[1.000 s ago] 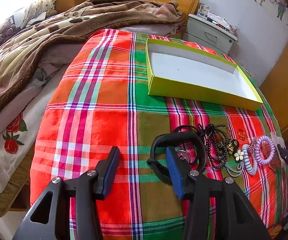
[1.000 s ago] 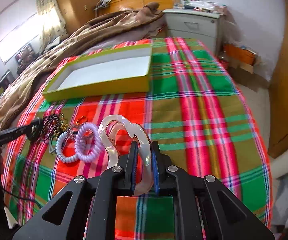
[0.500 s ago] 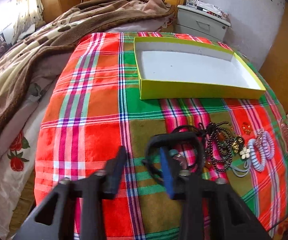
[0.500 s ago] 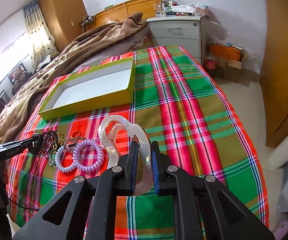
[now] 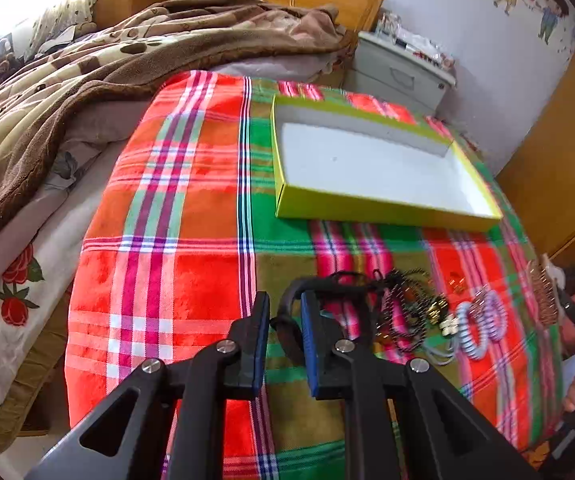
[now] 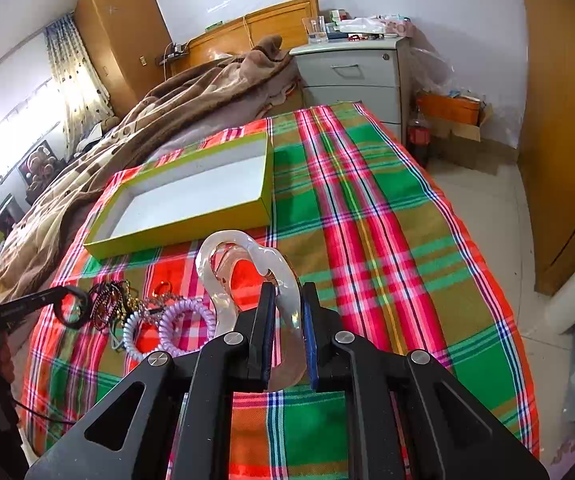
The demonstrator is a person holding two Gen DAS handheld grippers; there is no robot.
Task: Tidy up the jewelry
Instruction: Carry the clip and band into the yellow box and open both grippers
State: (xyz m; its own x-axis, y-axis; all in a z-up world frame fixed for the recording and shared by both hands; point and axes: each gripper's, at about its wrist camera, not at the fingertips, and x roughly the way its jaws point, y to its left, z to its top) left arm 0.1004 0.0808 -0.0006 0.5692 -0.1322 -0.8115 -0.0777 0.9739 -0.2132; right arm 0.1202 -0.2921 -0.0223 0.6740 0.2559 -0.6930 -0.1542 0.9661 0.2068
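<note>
A yellow-green box [image 5: 383, 210] with a white inside lies open on the plaid cloth; it also shows in the right wrist view [image 6: 175, 232]. My left gripper [image 5: 283, 308] has closed most of the way on the rim of a black ring-shaped hair clip [image 5: 287, 332]. Beside it lie dark bead necklaces [image 5: 407, 312] and coil hair ties [image 5: 483, 324]. My right gripper [image 6: 287, 300] is shut on a clear translucent hair claw [image 6: 247, 264] and holds it above the cloth. The coil ties [image 6: 175, 324] and necklaces [image 6: 107, 304] lie to its left.
A brown blanket [image 5: 87, 80] is heaped on the bed at the left. A grey nightstand [image 6: 355, 76] stands behind the bed. A wooden door [image 6: 559, 120] is at the right. The plaid cloth [image 5: 191, 240] covers the bed's end.
My left gripper's fingers have closed in from wide open onto the black clip's rim. My right gripper has risen with the clear claw, away from the other jewelry.
</note>
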